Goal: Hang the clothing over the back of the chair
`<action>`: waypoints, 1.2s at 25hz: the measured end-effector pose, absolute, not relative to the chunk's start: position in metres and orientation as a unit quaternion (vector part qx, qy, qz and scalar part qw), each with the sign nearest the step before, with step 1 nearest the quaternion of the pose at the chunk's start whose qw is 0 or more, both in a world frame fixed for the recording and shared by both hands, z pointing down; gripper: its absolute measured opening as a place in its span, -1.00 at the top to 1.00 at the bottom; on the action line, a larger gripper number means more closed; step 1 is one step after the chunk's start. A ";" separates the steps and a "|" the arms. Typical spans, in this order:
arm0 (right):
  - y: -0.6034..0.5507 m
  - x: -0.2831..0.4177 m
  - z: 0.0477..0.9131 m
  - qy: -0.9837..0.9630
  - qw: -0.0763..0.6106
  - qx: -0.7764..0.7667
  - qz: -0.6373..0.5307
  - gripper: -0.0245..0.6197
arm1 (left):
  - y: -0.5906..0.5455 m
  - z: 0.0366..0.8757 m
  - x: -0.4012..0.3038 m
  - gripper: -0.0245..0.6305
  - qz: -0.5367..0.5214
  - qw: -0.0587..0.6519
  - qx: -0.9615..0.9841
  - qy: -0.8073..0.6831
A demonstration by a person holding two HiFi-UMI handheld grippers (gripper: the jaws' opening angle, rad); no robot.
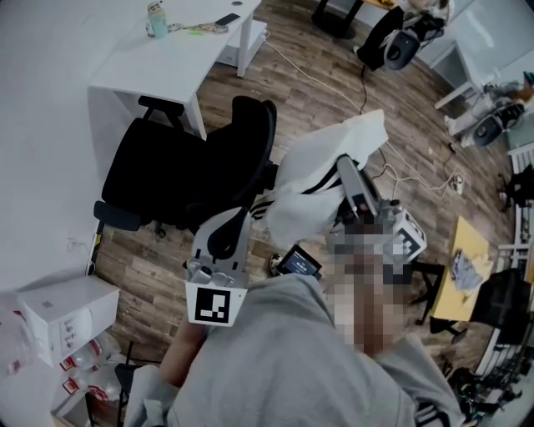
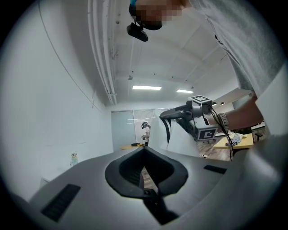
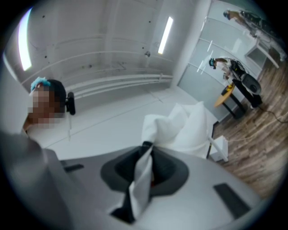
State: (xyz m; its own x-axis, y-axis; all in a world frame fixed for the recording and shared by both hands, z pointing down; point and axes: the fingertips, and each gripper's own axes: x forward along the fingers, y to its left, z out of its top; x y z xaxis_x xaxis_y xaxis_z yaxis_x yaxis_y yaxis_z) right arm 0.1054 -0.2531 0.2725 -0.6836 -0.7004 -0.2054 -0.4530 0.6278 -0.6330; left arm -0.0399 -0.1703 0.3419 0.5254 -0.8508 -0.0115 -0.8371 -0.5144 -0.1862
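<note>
Head view, chair: a black office chair (image 1: 185, 171) stands on the wood floor (image 1: 317, 75), pushed up to a white table (image 1: 167, 58).
Head view, table top: a small bottle (image 1: 156, 18) stands near the far edge.
Head view, clothing: a white clothing (image 1: 321, 179) with black stripes hangs in the air, just right of the chair's back. It is not over the back yet.
Head view, right gripper: the right gripper (image 1: 344, 167) holds the clothing up by its top.
Head view, left gripper: the left gripper (image 1: 235, 217) points at the chair, beside the low edge of the clothing. I cannot tell if it touches the cloth.
Head view, other things: a white box (image 1: 67, 313) lies on the floor at the left. A yellow table (image 1: 471, 267) stands at the right.
Left gripper view, gripper: the jaws of the left gripper (image 2: 144, 150) are together at the tips. Nothing is between them.
Left gripper view, ahead: the right gripper (image 2: 167, 116) is up and to the right, with the white clothing (image 2: 182, 141) hanging under it.
Left gripper view, far off: a person (image 2: 145, 132) stands by a far wall.
Right gripper view, gripper: the right gripper (image 3: 146, 150) is squeezed tight on a strip of the white clothing (image 3: 141, 179).
Right gripper view, clothing: the rest is bunched up just past the jaws.
</note>
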 end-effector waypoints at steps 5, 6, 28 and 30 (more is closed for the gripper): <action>-0.259 0.094 0.258 0.876 0.222 -0.332 -0.269 0.73 | -0.173 0.340 -0.047 0.82 -0.034 0.087 -0.873 0.478; -0.260 0.092 0.255 0.877 0.223 -0.332 -0.266 0.73 | -0.174 0.339 -0.049 0.82 -0.033 0.088 -0.874 0.477; -0.276 0.004 0.170 0.911 0.199 -0.308 -0.188 0.73 | -0.160 0.324 -0.103 0.82 -0.005 0.104 -0.868 0.485; -0.276 -0.006 0.166 0.914 0.196 -0.304 -0.182 0.73 | -0.157 0.322 -0.110 0.82 -0.006 0.109 -0.866 0.489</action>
